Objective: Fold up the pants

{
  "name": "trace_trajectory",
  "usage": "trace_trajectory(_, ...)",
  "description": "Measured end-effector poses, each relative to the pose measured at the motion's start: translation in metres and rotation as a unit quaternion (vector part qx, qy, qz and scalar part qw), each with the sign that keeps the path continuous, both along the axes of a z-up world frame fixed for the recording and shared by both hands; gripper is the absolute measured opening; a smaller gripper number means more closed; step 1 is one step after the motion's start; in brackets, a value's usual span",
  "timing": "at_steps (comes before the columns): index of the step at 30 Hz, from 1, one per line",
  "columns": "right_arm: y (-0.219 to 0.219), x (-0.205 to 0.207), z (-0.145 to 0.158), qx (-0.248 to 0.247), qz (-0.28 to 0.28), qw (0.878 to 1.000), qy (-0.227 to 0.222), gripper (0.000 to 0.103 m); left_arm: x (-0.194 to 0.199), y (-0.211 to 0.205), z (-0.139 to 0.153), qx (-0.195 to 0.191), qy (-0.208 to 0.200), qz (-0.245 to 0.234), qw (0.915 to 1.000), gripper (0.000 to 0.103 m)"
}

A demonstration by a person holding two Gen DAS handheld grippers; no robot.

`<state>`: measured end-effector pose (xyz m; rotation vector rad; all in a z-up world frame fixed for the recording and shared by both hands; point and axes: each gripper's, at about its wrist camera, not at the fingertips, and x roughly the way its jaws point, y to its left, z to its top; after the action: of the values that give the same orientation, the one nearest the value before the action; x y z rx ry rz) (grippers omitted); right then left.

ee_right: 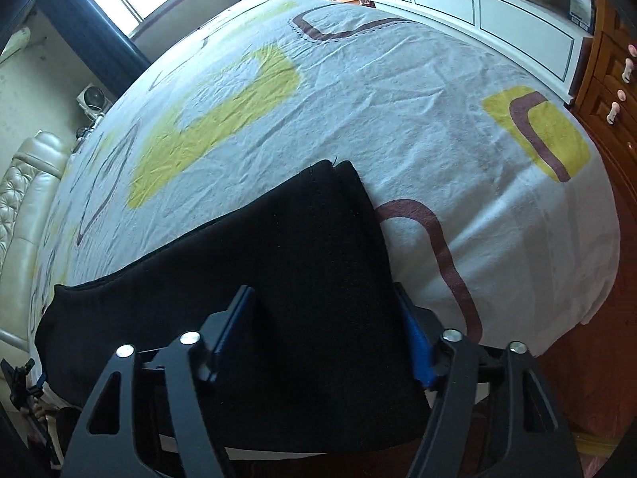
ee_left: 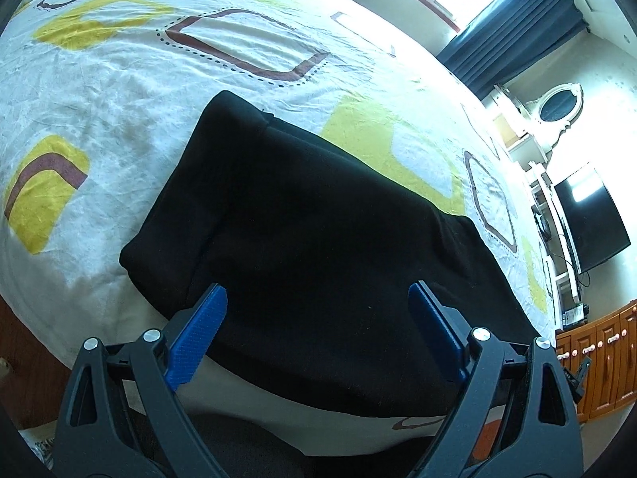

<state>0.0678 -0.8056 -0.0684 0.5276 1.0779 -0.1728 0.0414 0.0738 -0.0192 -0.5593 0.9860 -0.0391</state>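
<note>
Jaws of your left gripper (ee_left: 317,292) and right gripper (ee_right: 324,298) stand open above folded pants (ee_left: 310,215), bed (ee_left: 119,127) at 12 o'clock; likely ready for another fold.

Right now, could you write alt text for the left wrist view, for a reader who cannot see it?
Folded black pants lie on a bed sheet patterned with yellow and brown shapes. The left gripper is above them, blue fingers wide apart, holding nothing.
</note>
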Motion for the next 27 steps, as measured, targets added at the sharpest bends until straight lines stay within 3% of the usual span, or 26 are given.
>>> trace_trajectory(2, -0.008, -0.004, 0.003, 0.019, -0.007, 1.0, 0.003, 0.04, 0.001, 0.001, -0.001, -0.001, 0.001, -0.004, 1.0, 0.092)
trace_trajectory(3, -0.006, -0.005, 0.003, 0.033, -0.007, 0.999, 0.004, 0.025, 0.002, 0.001, -0.001, 0.0, 0.001, -0.007, 1.0, 0.092)
trace_trajectory(4, -0.006, -0.007, 0.002, 0.057, -0.01, 0.998, -0.001, 0.022, 0.002, 0.002, -0.002, 0.0, 0.002, -0.01, 0.9999, 0.092)
trace_trajectory(11, 0.017, -0.015, 0.031, 0.16, -0.032, 0.984, -0.068, 0.021, -0.001, 0.011, 0.001, -0.004, -0.004, -0.022, 0.9997, 0.092)
trace_trajectory(17, 0.061, -0.009, 0.082, 0.229, -0.006, 0.963, -0.139, 0.021, -0.006, 0.018, 0.002, -0.015, -0.008, -0.033, 0.9993, 0.092)
trace_trajectory(21, 0.112, 0.002, 0.123, 0.239, 0.036, 0.957, -0.162, 0.021, -0.01, 0.018, 0.001, -0.019, -0.009, -0.037, 0.9991, 0.092)
trace_trajectory(27, 0.206, 0.028, 0.165, 0.228, 0.112, 0.954, -0.16, 0.021, -0.01, 0.014, 0.001, -0.047, -0.001, -0.037, 0.9982, 0.092)
